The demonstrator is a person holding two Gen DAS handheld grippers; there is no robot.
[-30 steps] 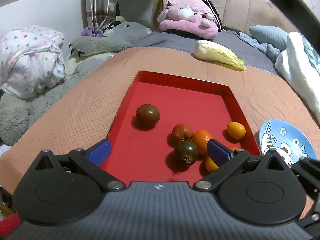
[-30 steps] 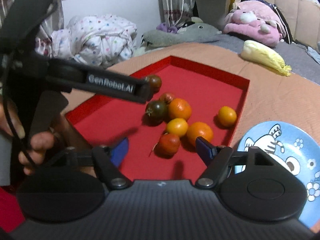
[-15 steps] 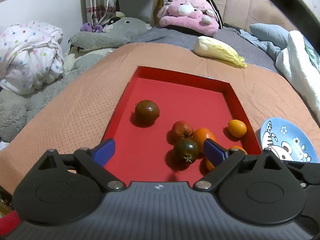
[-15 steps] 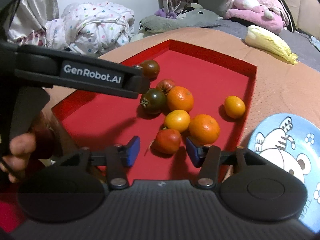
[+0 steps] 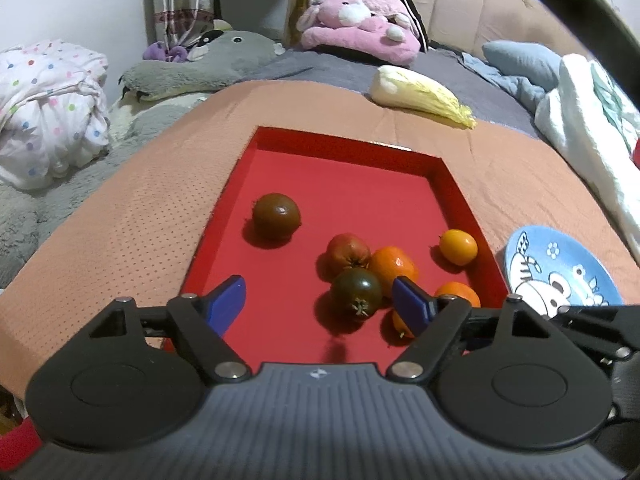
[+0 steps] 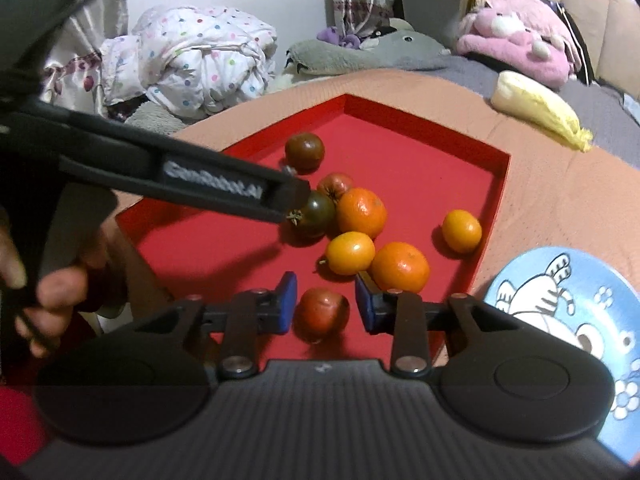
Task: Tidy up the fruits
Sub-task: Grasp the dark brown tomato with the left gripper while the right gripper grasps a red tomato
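Observation:
A red tray (image 5: 452, 184) (image 6: 496, 184) holds several tomatoes and oranges. My right gripper (image 6: 325, 307) straddles a red tomato (image 6: 322, 312) at the tray's near edge; its blue pads stand close on both sides with small gaps showing. Two oranges (image 6: 399, 267) (image 6: 350, 253) lie just beyond it. My left gripper (image 5: 318, 304) is open and empty above the tray's near end, with a dark green tomato (image 5: 356, 290) between its fingers and farther on. Another dark tomato (image 5: 276, 216) lies alone farther back.
A blue cartoon plate (image 5: 560, 276) (image 6: 560, 304) lies right of the tray on the orange cloth. A napa cabbage (image 5: 420, 94) lies beyond the tray. Plush toys and bedding sit at the back. The left gripper's arm (image 6: 168, 176) crosses the right wrist view.
My right gripper has moved down onto the red tomato and its fingers have narrowed around it. My left gripper has lifted and drawn back slightly.

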